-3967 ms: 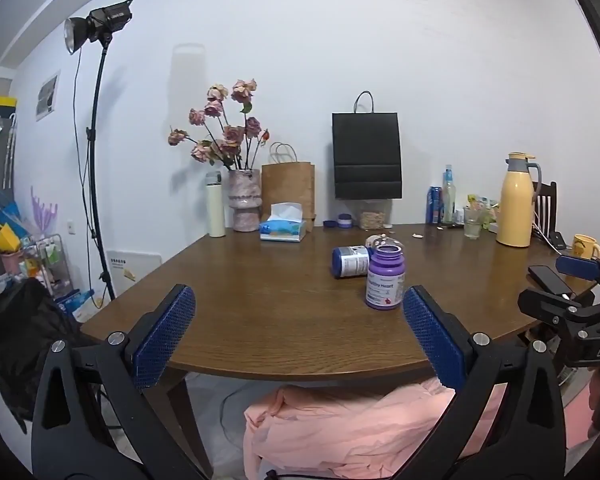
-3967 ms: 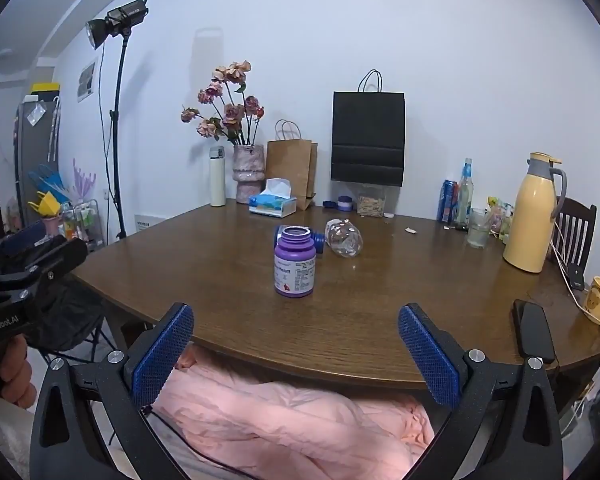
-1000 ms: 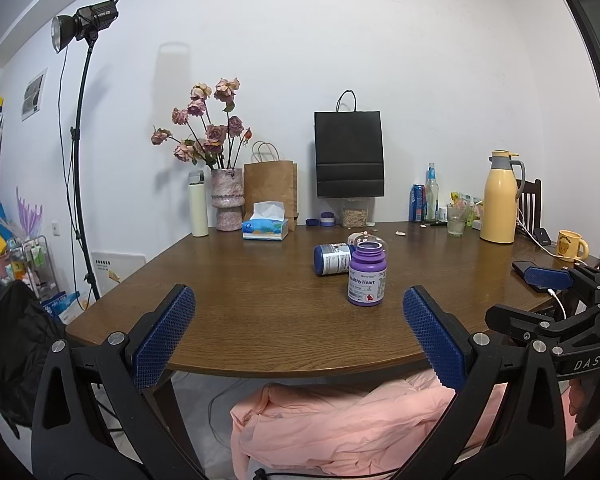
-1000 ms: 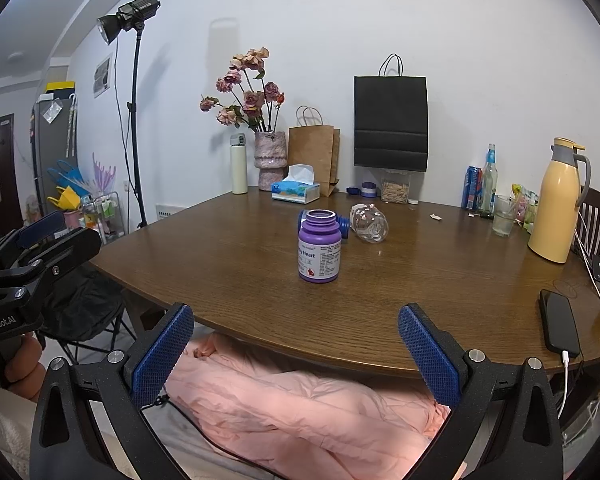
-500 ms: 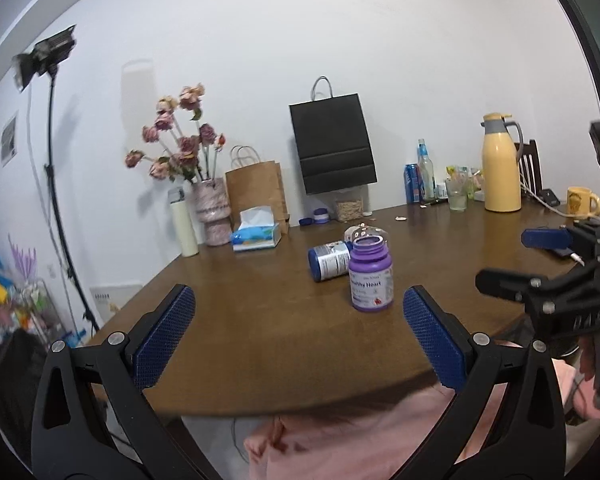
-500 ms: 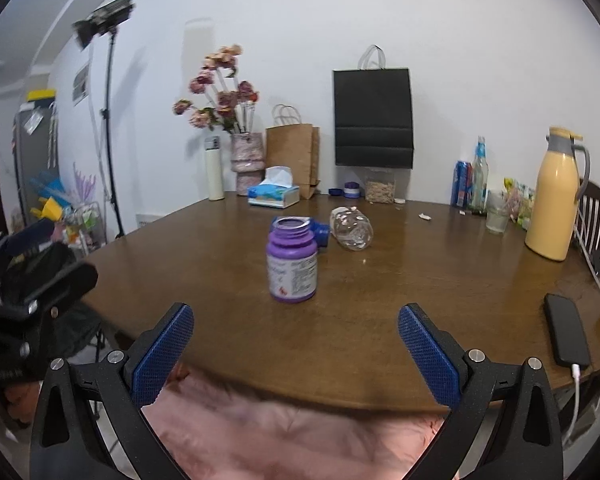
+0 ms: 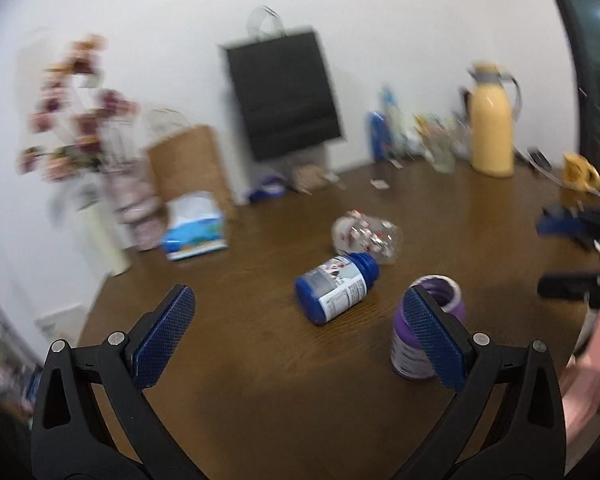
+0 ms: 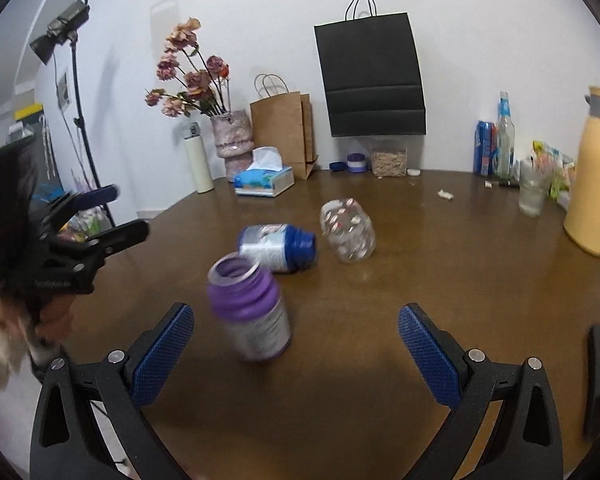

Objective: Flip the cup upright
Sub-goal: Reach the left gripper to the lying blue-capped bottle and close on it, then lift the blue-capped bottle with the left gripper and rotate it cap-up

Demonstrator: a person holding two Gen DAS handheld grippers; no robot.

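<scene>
Clear cup on its side on the bench — probably light, slippery, rigid; grasp mid-body. Both hand-held grippers — left, right — wide, empty.

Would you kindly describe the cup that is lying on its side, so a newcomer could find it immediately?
Start at the black paper bag against the wall and come forward to the middle of the brown table. Three containers sit there; the cup is the farthest back. Unlike the blue bottle and the upright purple jar, it is clear glass with small red and white marks.
</scene>
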